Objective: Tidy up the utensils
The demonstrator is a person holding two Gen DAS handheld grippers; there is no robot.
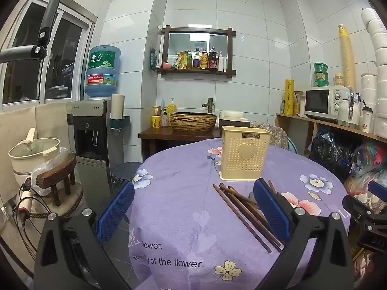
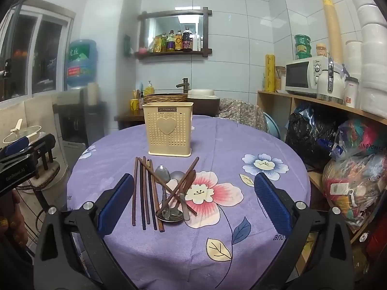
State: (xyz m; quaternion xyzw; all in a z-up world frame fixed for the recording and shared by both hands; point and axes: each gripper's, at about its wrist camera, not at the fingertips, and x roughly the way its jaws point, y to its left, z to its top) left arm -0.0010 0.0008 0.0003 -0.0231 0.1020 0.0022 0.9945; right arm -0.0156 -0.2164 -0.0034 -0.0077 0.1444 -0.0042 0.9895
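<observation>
A: Both pairs of fingers stand wide apart with nothing between them. The right gripper (image 2: 193, 200) hangs above the heap of utensils, and the left gripper (image 1: 193, 210) sits off to the side of it.

B: Where does the heap lie?

A: On the bench (image 2: 241, 133), just in front of the cream utensil holder (image 2: 168, 129), which stands upright and looks empty from here. The dark wooden chopsticks (image 2: 145, 193) lie mostly side by side, but a few cross over the metal spoons (image 2: 169, 193).

B: So what could go wrong?

A: I'd say the tangle. Closing on one crossed chopstick could drag a spoon along or flick its neighbours across the cloth. The chopsticks are thin and lie flat on the soft purple tablecloth (image 2: 266, 217), so the pads may pinch fabric too. And the holder looks light; a knock from a long stick going in might tip it.

B: Do the views differ?

A: Yes. The right wrist view shows the whole heap, spoons included. In the left wrist view one finger (image 1: 271, 207) covers most of it; only some chopsticks show. That view does catch the water dispenser (image 1: 90, 130) clearly.
</observation>
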